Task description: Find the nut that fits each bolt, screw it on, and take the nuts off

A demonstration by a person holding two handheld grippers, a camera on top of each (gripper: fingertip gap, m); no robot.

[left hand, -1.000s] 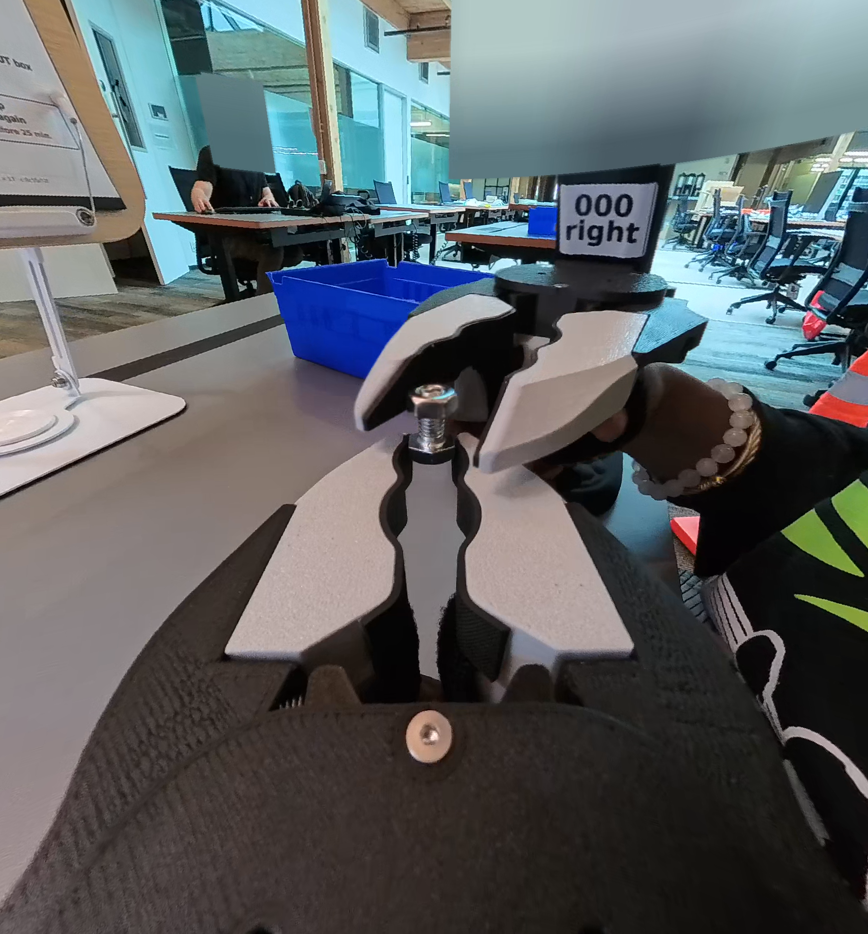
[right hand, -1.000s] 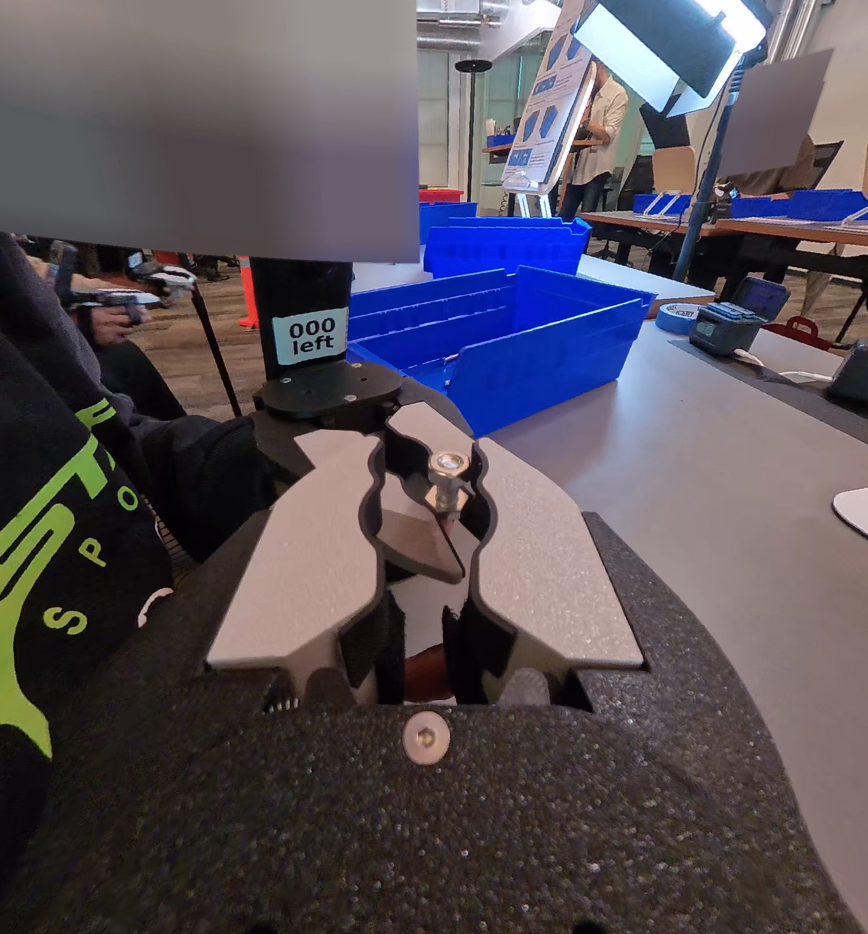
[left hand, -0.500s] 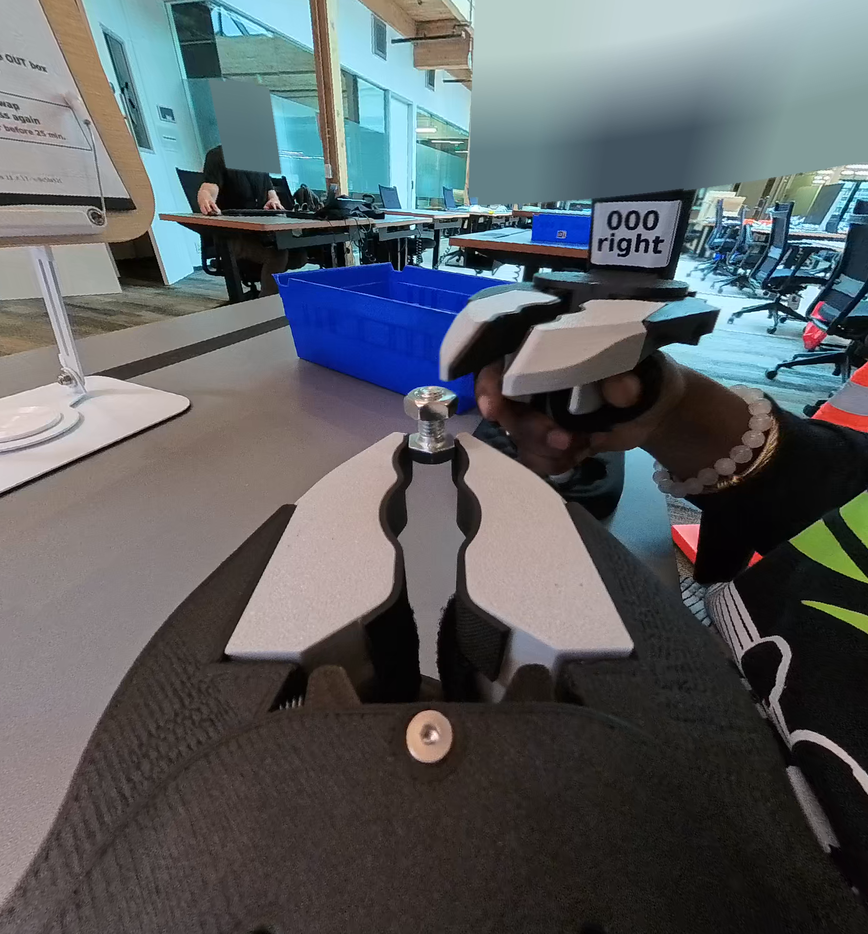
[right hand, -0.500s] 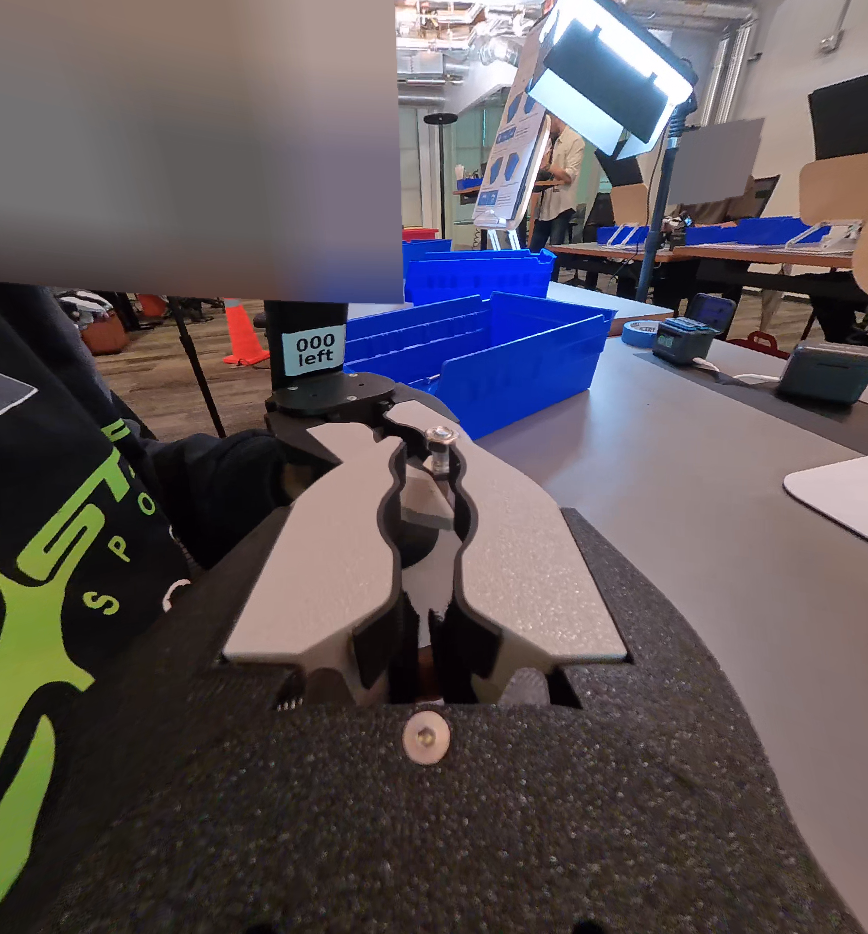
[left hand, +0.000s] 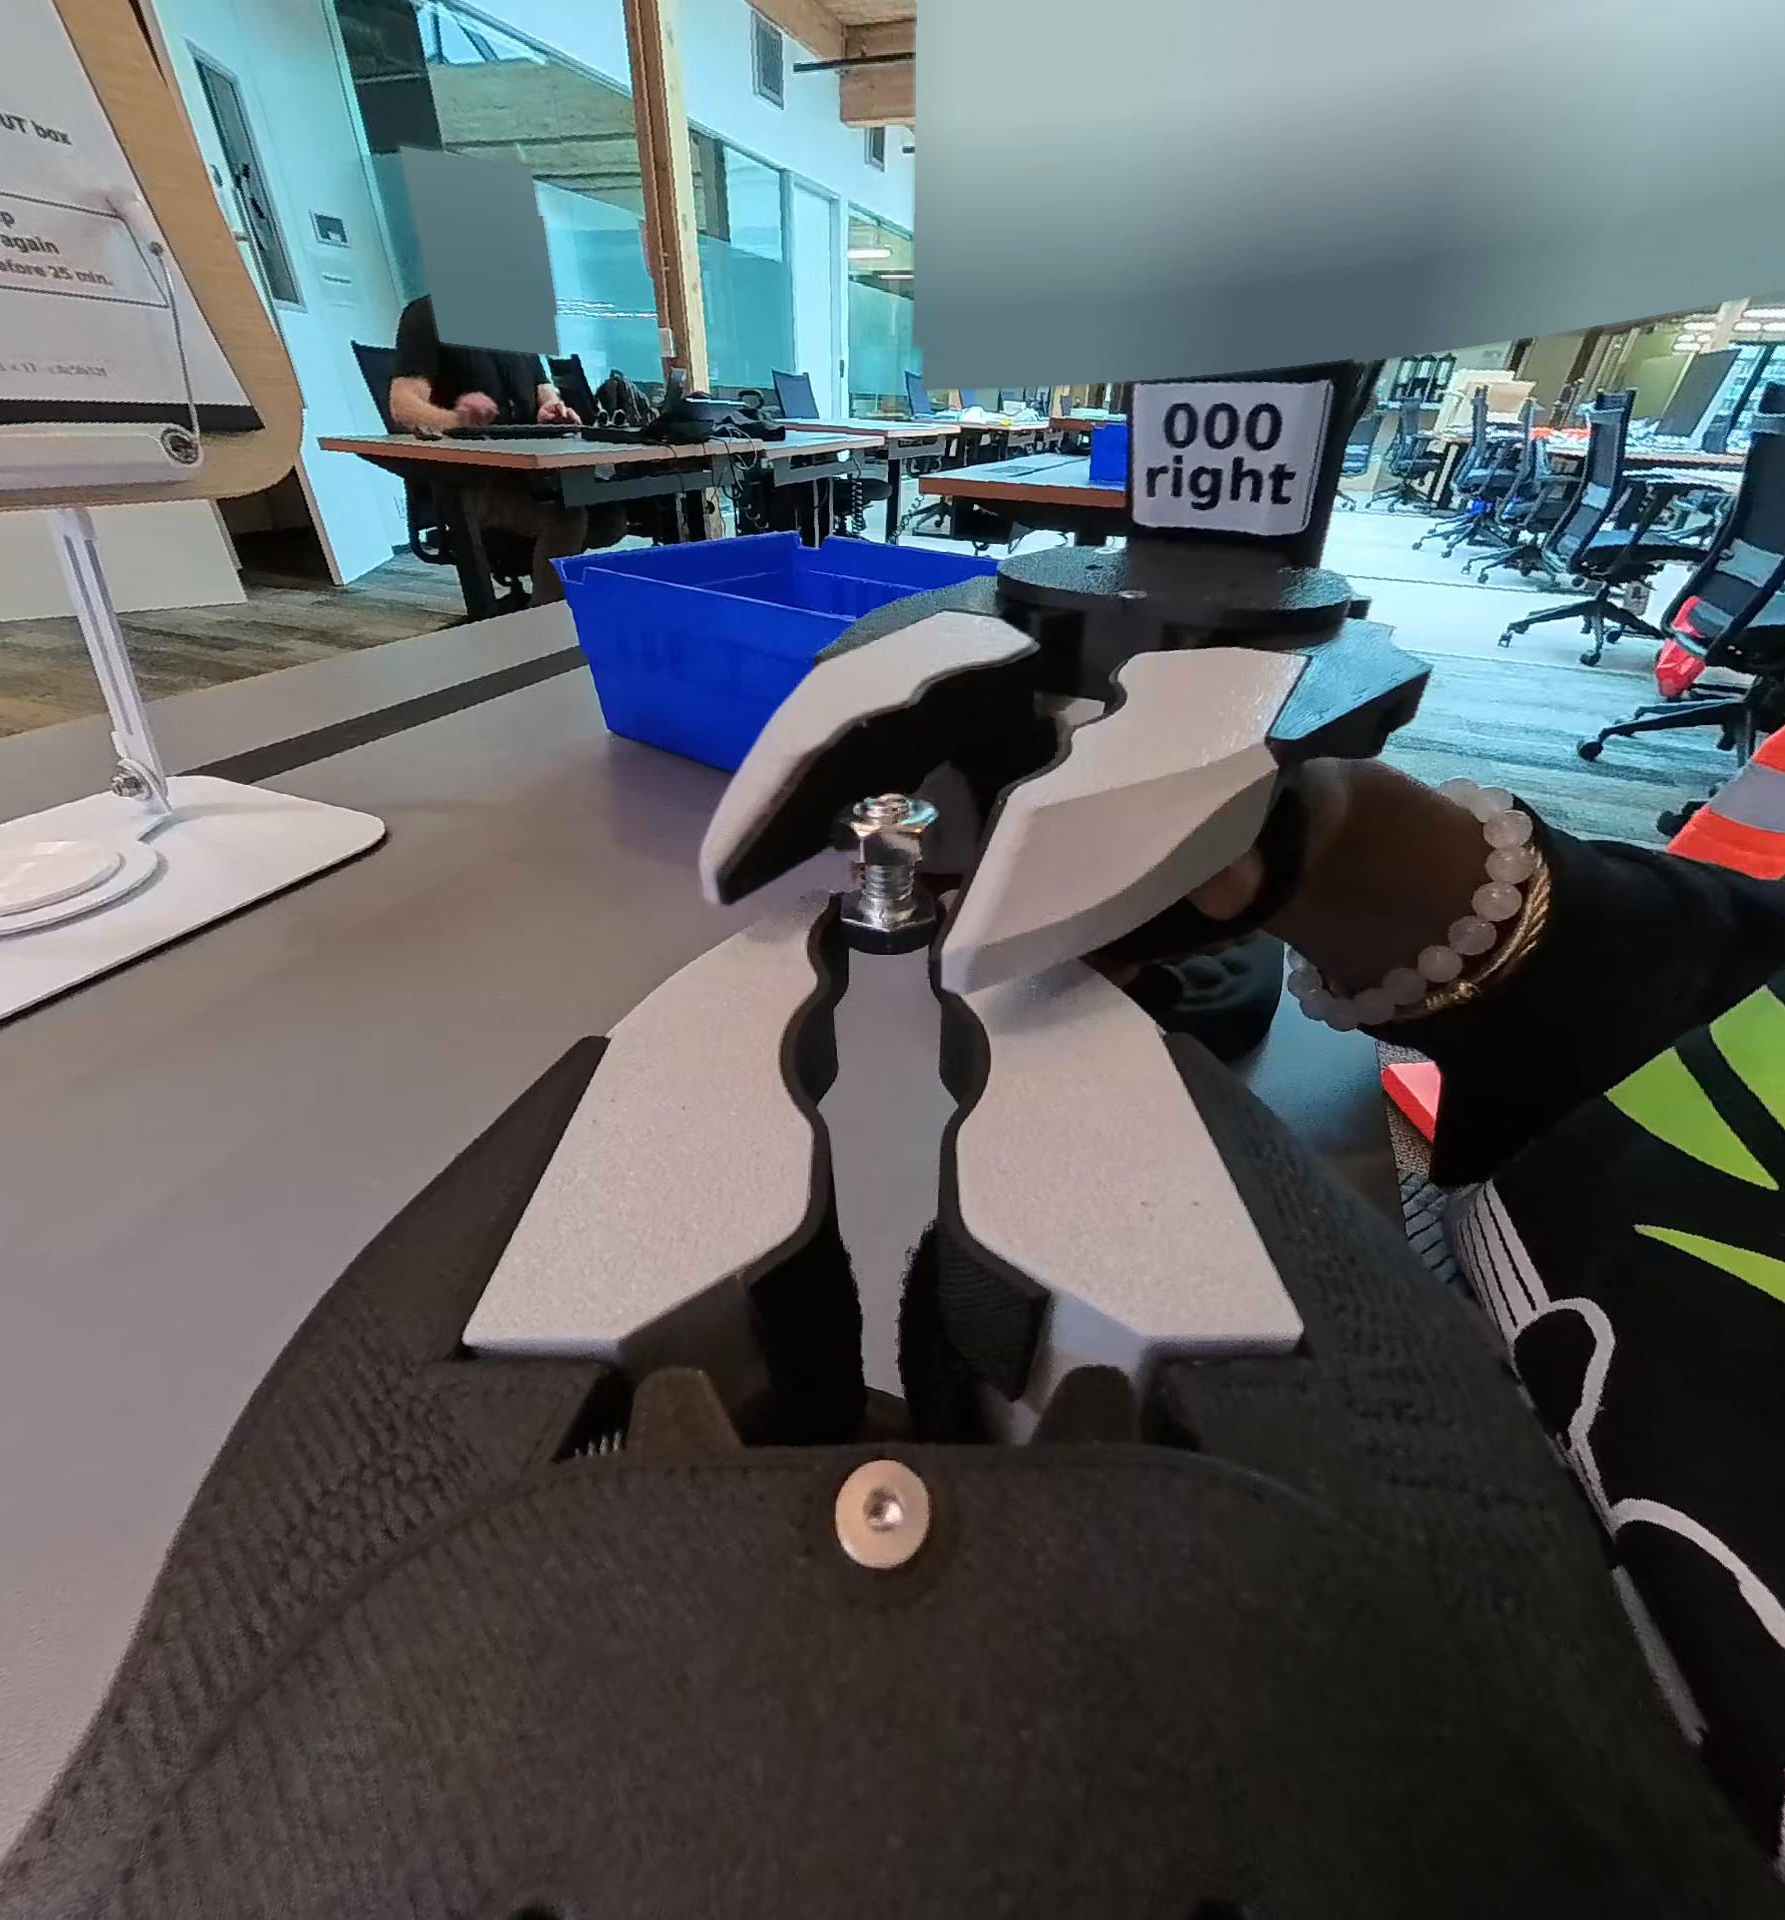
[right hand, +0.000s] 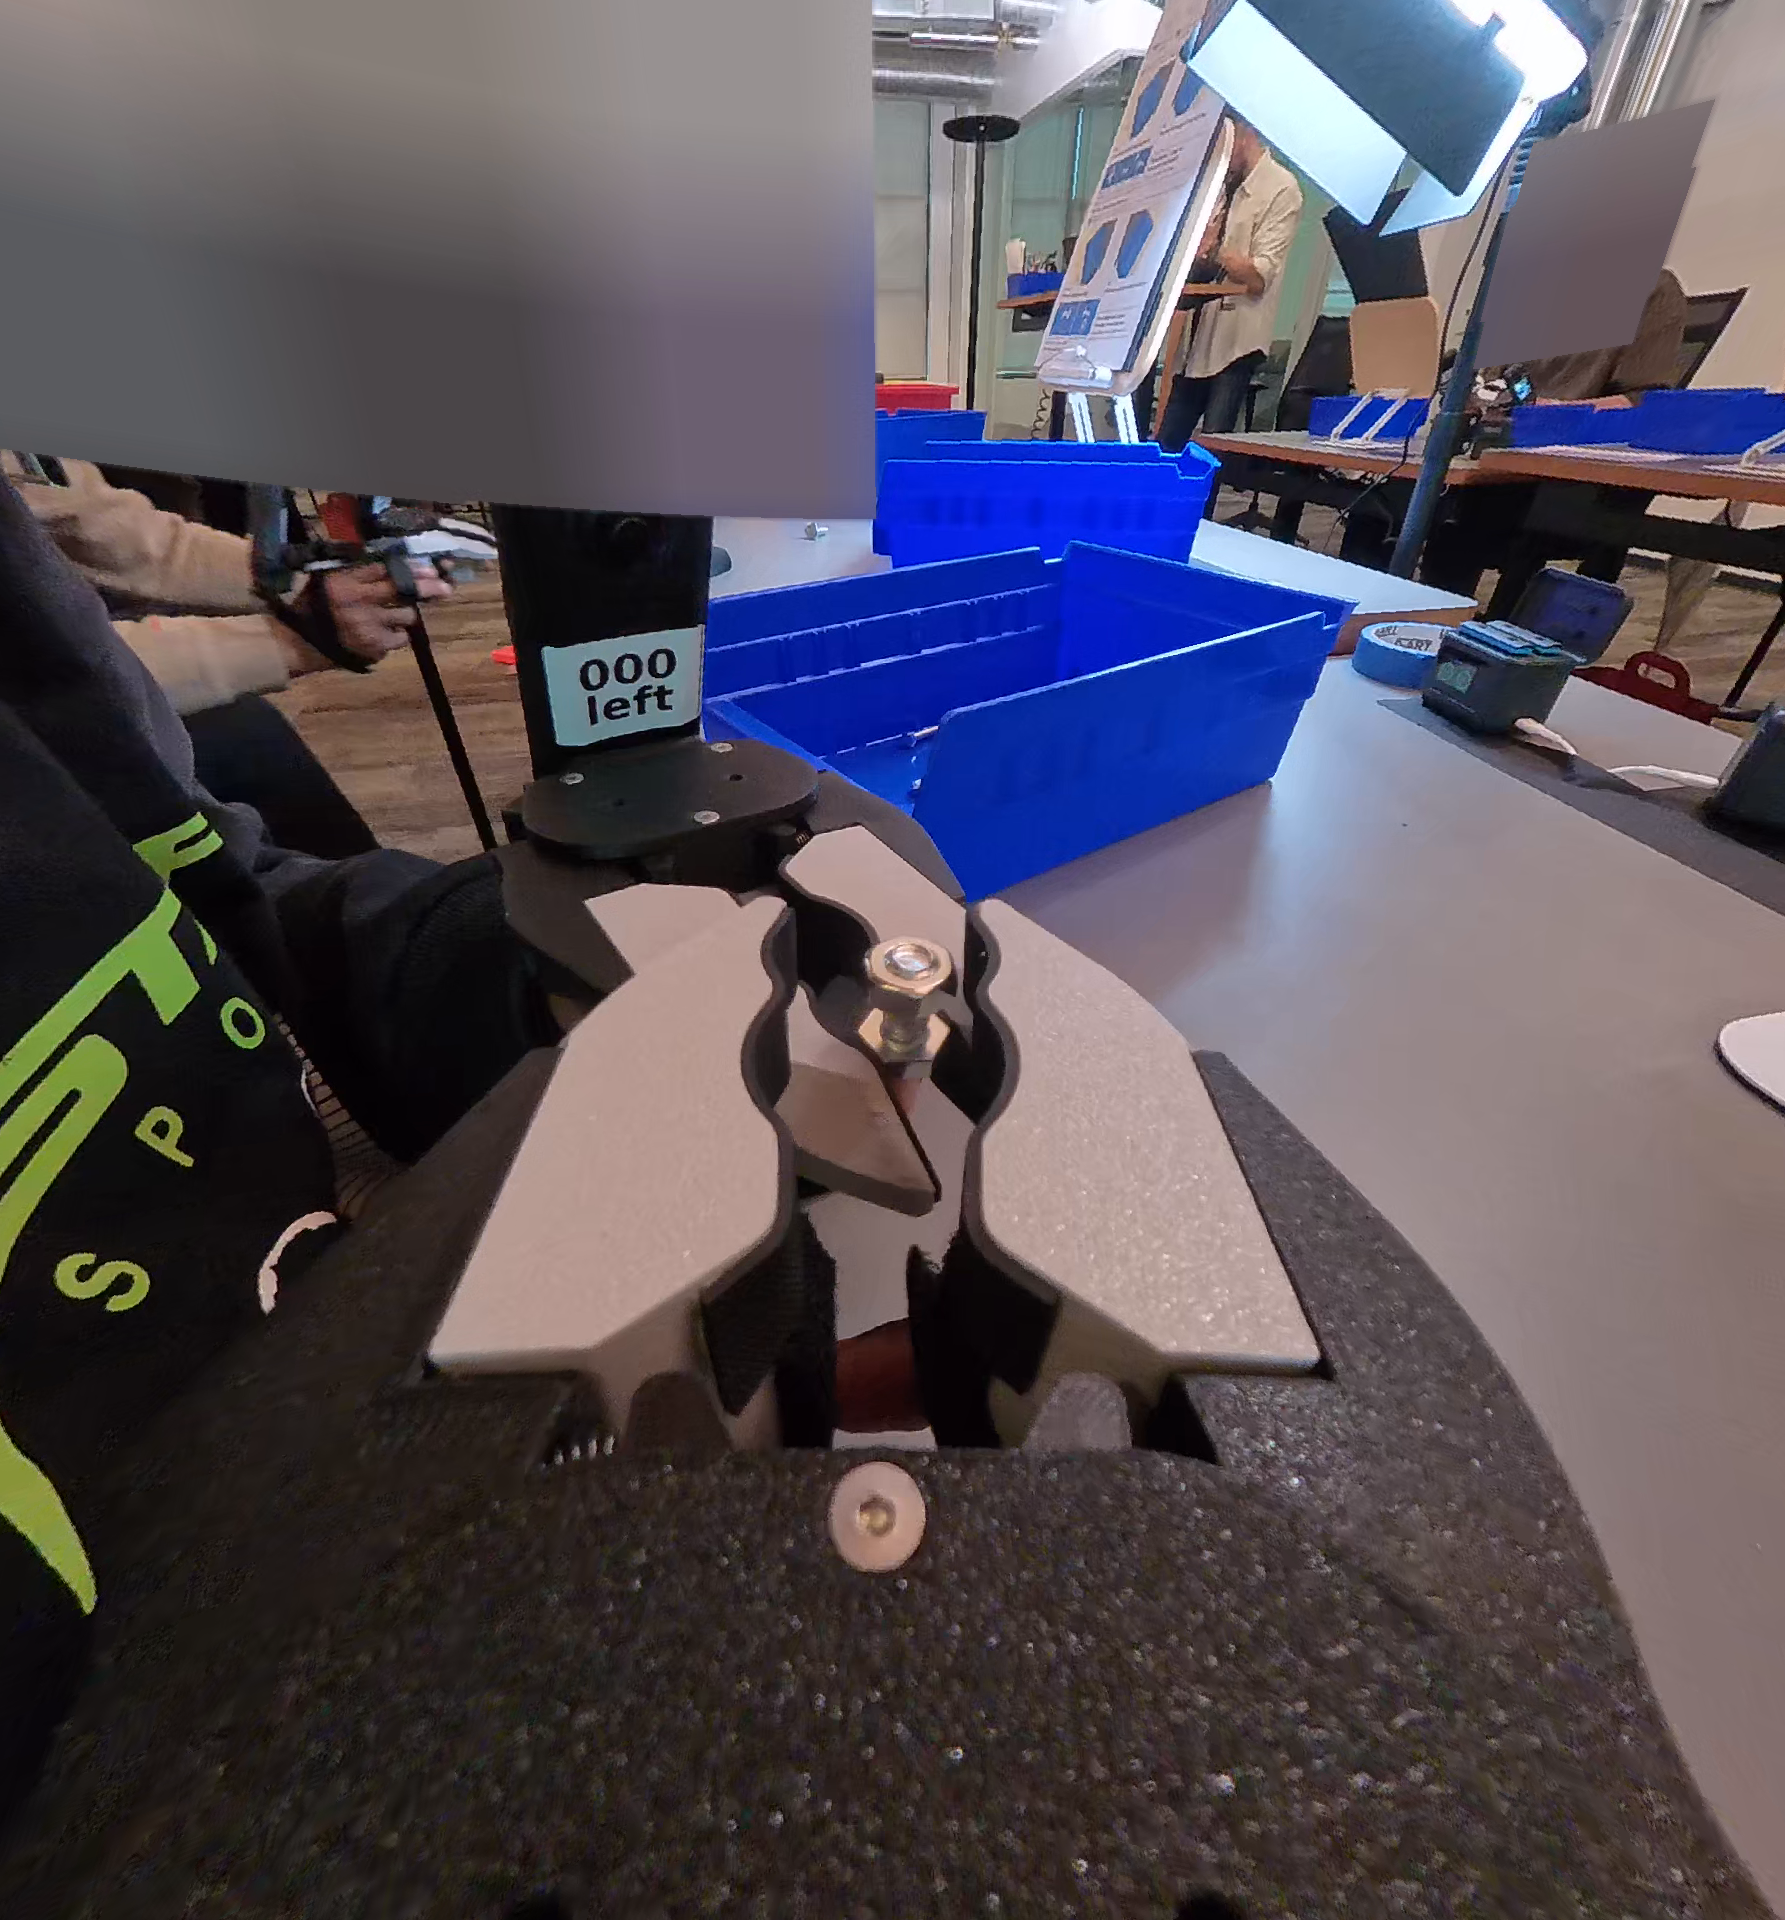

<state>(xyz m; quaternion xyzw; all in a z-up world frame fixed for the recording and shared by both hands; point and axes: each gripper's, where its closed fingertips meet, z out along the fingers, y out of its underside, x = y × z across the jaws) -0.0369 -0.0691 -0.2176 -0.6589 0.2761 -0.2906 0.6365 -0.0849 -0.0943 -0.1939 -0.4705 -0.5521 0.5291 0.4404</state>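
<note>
Nut (left hand: 886,912) hexagonal steel, pinched by left gripper (left hand: 883,935) | right gripper (right hand: 883,997) spread around threaded bolt (left hand: 888,847)

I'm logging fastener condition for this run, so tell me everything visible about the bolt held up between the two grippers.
The bolt is bright silvery metal with a flanged hex head on top and a short threaded shank showing below it. It stands upright, above the grey table. A matching silvery hex nut sits on its lower threads, pinched at the tips of the left gripper. The right gripper is open, its fingers flanking the head; contact with it is unclear. Its lower end is hidden.
</note>
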